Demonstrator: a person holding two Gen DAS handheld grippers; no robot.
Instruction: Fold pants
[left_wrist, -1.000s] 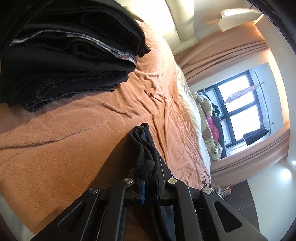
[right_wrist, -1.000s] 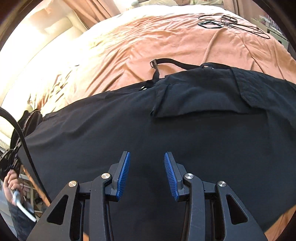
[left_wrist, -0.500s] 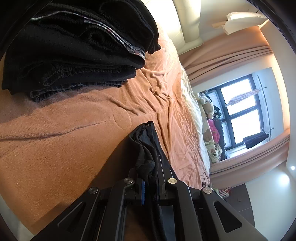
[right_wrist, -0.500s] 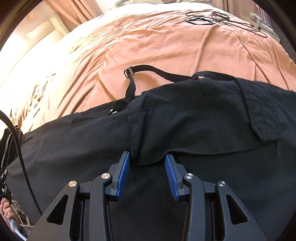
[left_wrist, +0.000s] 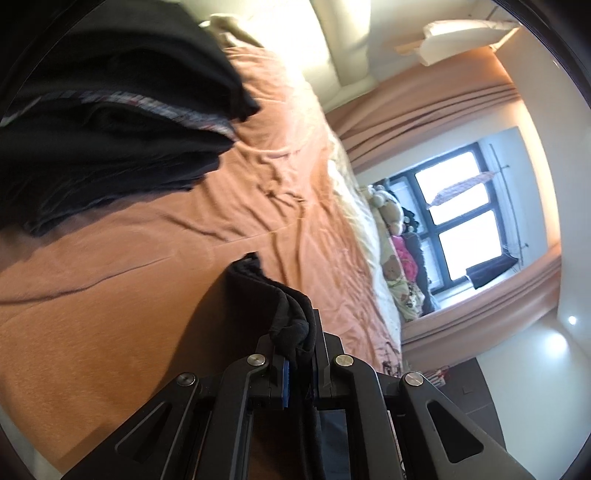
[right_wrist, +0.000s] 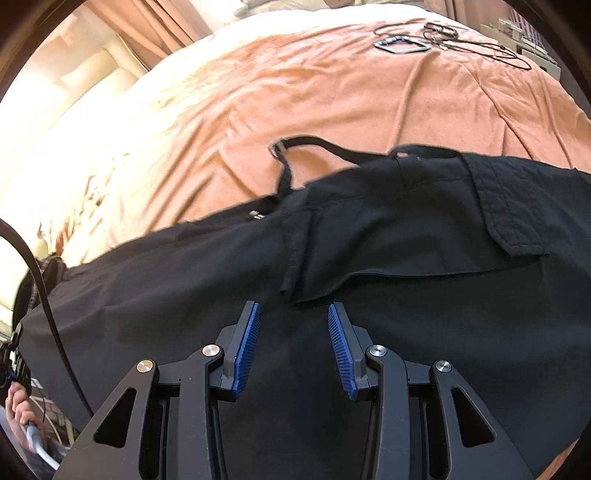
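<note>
Slid back a bit: right gripper (right_wrist: 291, 332), half open, empty over black pants (right_wrist: 369, 240). Left gripper (left_wrist: 299, 369) pinching pants edge. Folding barely begun; bed (right_wrist: 295, 92) underneath.

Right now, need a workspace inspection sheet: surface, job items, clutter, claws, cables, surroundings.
Surface: orange bedspread, wrinkled, over a bed.
Job's things: black pants spread across the near bedspread, cargo pocket flap up, a strap with a buckle trailing off the far edge.
Clutter: stack of folded dark clothes on the bed; stuffed toys along the far side.
Claws: left claw shut on a bunched fold of black fabric; right claw open over the pants, nothing between the pads.
Cables: thin black cords at the far end of the bed; a black cable hanging at left.
Surroundings: window, orange curtains.
</note>
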